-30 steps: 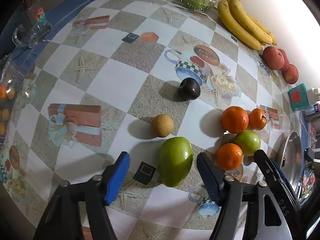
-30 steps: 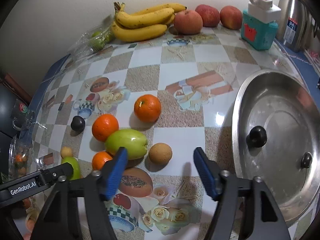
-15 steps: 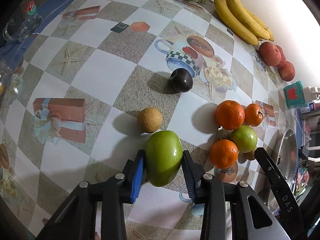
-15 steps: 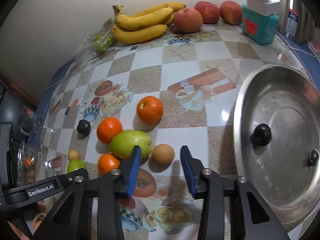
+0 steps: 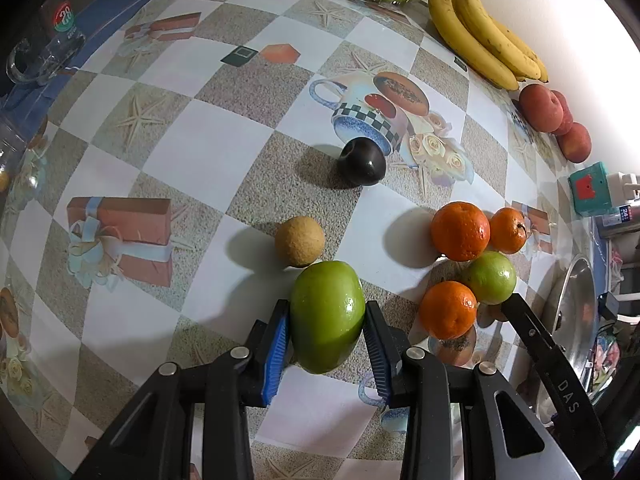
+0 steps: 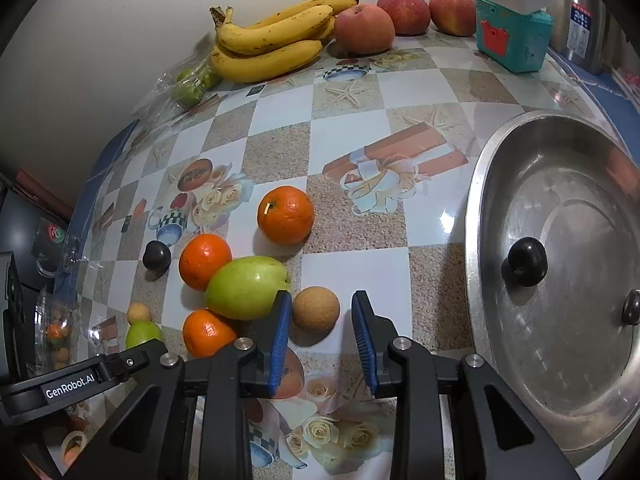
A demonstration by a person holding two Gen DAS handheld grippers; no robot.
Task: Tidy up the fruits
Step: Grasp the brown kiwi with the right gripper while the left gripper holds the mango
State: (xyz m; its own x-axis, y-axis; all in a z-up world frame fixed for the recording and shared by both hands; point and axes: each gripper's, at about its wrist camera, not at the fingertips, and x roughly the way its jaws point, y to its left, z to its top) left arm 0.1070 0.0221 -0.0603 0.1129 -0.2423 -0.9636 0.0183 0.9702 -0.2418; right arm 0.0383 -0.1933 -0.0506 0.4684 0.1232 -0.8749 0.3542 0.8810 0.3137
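Right tongs (image 6: 322, 332) closing around a small brown fruit (image 6: 316, 309) beside the green mango (image 6: 246, 287)

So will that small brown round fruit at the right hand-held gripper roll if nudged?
Probably. The brown fruit looks nearly spherical and sits free on the glossy tablecloth, so an uneven pad touch could send it rolling. The right hand-held gripper is closing with it just ahead of the pads.

My left gripper (image 5: 326, 344) has two black arms with bright blue ribbed pads (image 5: 276, 354) on the inside. Round silver screws sit on top of the arms, just behind the pads. My right gripper (image 6: 322, 336) looks the same: black arms, blue ribbed pads (image 6: 280, 340), silver screws behind them. Beside it a black bar has white letters that say GenRobot.AI.
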